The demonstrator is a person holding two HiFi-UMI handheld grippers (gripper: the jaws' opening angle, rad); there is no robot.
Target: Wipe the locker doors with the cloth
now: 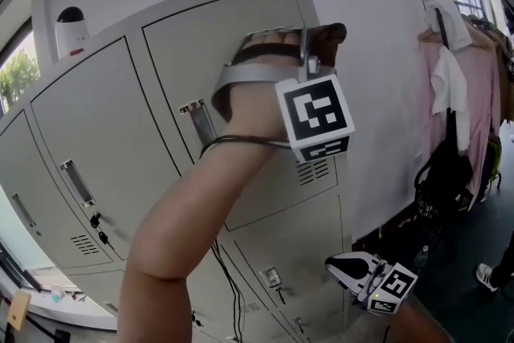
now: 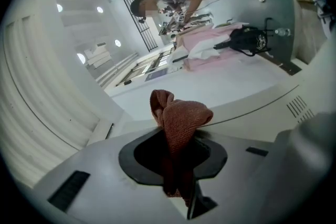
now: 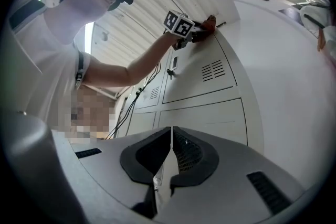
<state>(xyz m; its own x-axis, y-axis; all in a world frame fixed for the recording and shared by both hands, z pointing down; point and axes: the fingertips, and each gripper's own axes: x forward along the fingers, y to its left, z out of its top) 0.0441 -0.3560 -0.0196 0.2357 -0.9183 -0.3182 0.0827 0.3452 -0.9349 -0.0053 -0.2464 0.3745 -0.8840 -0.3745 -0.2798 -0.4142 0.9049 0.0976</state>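
The left gripper [image 2: 176,162] pinches the reddish cloth [image 2: 181,115] against the upper right corner of the top locker door [image 1: 193,52], so the rest of that panel lies left and below it; the right gripper [image 3: 170,160] hangs low, pressed together, empty

Locker room: grey metal lockers [image 1: 104,132], hanging clothes [image 1: 484,88].
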